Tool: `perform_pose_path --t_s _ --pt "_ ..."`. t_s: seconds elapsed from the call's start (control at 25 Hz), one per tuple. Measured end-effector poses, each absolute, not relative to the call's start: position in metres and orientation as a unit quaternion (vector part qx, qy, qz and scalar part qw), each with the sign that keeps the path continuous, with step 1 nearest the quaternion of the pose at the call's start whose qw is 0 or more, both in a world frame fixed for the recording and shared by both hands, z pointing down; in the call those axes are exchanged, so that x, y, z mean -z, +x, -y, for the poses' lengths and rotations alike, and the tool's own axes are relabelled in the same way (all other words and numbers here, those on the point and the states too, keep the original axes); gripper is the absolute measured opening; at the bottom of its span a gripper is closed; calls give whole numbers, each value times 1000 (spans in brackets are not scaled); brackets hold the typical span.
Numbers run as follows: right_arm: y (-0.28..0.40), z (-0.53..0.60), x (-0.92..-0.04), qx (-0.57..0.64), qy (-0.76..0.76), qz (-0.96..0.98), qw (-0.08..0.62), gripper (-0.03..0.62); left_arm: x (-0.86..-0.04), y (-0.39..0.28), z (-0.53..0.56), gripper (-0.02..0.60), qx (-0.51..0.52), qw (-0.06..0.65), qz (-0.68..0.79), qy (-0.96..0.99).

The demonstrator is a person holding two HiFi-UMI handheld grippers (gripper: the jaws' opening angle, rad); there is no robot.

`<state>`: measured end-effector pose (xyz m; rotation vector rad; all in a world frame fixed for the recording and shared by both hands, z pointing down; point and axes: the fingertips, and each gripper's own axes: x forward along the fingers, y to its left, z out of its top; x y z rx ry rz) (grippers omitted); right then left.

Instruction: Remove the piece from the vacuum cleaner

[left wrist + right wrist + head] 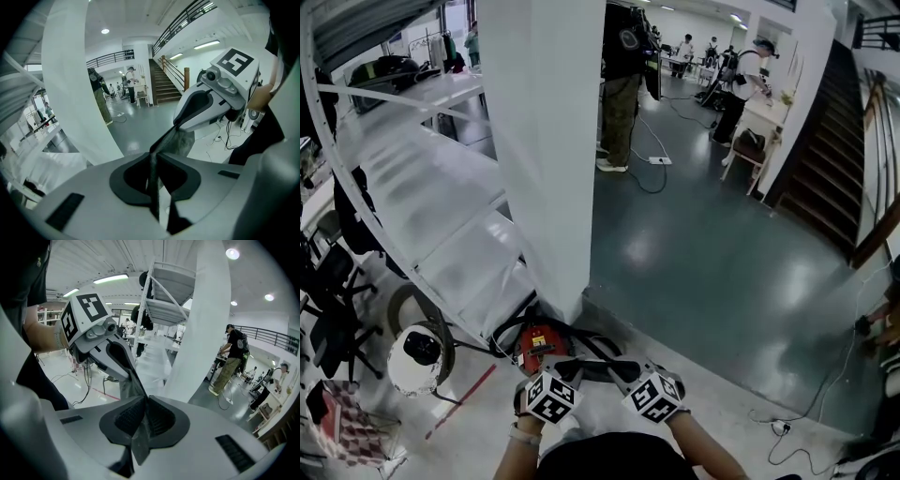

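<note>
Gripping thin grey fabric strip (183, 143) with left gripper (153, 154) and right gripper (143, 399), both clamped tight; stretched between them just beside red vacuum cleaner (539, 345), probably to draw it clear.

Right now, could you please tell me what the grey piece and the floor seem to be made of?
The grey piece: probably felt or cloth, matte; it is thin, and its surface looks mottled and fuzzy. The floor: hard and glossy, perhaps painted concrete; it shows bright reflections.
</note>
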<state>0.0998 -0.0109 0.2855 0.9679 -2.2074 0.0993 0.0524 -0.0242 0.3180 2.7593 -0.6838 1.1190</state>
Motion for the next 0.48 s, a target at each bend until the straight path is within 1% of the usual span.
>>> perform_pose_path --t_s 0.48 --pt "97 12 -288 -41 375 854 359 55 -320 49 26 55 -364 47 223 903"
